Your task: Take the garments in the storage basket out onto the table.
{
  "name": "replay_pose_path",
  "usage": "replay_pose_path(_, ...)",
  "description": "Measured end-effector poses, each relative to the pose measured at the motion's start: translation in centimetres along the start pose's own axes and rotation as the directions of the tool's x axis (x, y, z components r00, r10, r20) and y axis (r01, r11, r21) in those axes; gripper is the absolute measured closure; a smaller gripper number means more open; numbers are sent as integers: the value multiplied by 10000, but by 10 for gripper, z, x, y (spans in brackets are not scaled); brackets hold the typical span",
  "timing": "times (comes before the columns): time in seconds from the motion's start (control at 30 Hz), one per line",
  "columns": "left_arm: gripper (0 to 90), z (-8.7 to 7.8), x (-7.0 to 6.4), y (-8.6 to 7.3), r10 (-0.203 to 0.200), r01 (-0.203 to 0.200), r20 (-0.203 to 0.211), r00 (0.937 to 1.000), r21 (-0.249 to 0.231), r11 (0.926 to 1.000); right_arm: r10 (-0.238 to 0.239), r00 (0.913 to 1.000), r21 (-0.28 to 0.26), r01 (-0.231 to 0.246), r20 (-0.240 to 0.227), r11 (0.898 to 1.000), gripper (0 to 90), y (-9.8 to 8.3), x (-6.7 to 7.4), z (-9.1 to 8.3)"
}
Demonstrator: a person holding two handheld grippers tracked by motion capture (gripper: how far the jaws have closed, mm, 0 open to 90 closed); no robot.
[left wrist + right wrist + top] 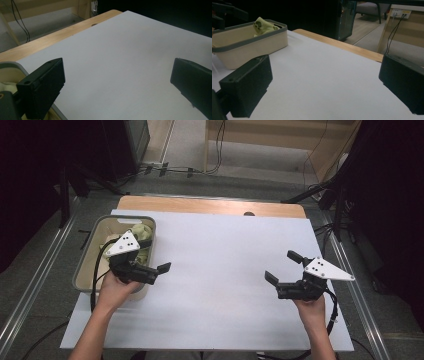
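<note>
Two forearms reach in over the white-covered wooden desk (225,270). Left hand-held gripper (159,255) hovers released, holding nothing, above the beige grey-rimmed plastic bin (95,232) of pale green cloth (263,26); right hand-held gripper (283,266) hovers released and unladen near the desk's right edge.

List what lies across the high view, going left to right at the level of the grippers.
Basket with yellow-green cloth → left gripper at the basket's right edge → bare white sheet → right gripper, jaws apart.
</note>
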State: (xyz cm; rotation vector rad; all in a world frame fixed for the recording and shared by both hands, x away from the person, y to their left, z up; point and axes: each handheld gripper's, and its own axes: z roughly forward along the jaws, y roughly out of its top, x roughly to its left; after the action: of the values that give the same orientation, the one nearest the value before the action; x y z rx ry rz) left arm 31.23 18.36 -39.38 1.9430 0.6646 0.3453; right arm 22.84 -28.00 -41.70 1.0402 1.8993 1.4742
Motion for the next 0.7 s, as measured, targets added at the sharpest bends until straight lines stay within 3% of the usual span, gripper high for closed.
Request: replay_pose_path(0.7, 3, -6, 28, 8, -288, 314, -963, 9949, 255, 9992, 11, 10000, -42, -10, 95, 10000, 0, 0, -2, -3)
